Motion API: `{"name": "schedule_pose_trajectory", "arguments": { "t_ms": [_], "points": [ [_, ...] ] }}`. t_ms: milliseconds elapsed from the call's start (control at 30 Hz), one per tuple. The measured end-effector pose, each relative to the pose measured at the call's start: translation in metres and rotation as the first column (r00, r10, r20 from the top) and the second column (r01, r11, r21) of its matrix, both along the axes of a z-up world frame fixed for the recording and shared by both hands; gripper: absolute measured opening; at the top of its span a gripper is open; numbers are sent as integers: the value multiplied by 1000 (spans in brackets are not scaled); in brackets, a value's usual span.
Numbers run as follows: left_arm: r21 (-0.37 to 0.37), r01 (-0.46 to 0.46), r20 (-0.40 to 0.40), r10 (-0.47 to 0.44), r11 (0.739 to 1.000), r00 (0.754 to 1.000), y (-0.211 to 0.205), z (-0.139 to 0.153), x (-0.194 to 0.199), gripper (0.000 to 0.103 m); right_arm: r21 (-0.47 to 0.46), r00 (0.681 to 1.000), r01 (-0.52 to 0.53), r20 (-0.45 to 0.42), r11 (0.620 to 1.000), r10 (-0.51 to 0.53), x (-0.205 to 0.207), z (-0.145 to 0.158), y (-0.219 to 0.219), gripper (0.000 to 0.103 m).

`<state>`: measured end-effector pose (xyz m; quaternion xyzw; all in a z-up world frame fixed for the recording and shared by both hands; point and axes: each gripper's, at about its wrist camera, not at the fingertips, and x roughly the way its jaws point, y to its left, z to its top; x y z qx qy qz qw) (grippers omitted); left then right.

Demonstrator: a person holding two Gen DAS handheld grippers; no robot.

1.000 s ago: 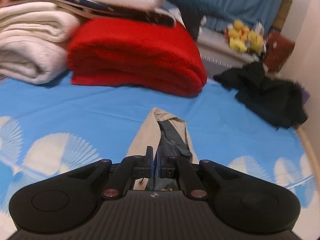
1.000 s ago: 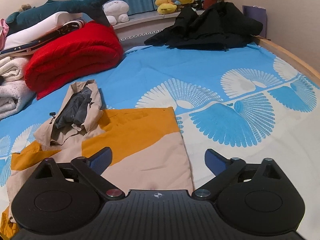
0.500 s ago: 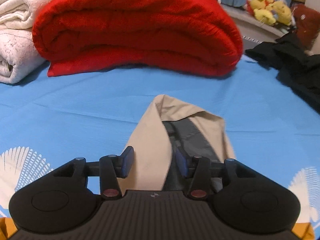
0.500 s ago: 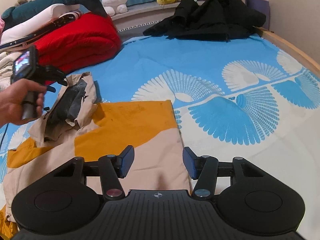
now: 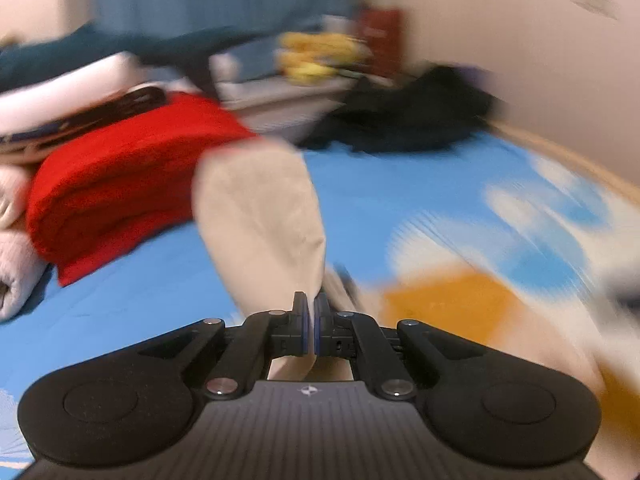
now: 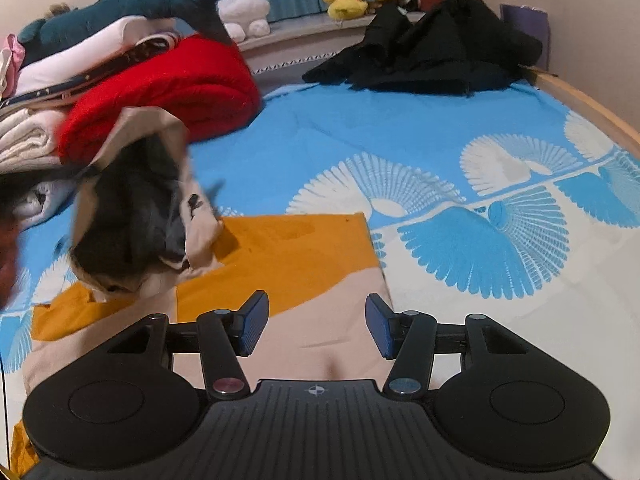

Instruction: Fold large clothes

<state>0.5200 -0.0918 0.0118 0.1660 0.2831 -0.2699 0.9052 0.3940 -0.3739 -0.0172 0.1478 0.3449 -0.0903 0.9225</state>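
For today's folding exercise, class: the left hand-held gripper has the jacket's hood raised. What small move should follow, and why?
Probably carry the hood forward and lay it flat on the jacket's orange and beige body. The left hand-held gripper is shut on the beige cloth, the hood hangs lifted with its dark lining showing, and the right hand-held gripper is open over the body, holding nothing.
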Motion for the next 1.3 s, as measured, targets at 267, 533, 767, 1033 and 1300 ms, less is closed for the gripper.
{"name": "schedule_pose_trajectory", "arguments": {
  "t_ms": [267,533,767,1033,1300],
  "points": [
    [148,-126,-222,157,981,962,77,-45,-143,14,64,996,39,84,997,-44,-11,6,4,64],
    [-184,-657,-536,485,731,691,151,-71,-78,32,279,999,-30,25,960,24,-1,-18,21,68],
    [-172,-730,-658,474,662,585,163,-106,-46,32,367,992,-20,-106,930,64,12,-53,48,67],
    [-154,-731,-677,467,665,568,150,-119,-47,32,421,983,-22,-157,907,97,24,-71,64,63],
    [-142,-743,-687,475,654,550,149,-123,-45,11,431,969,-60,-191,900,156,31,-84,79,15]
  ]
}}
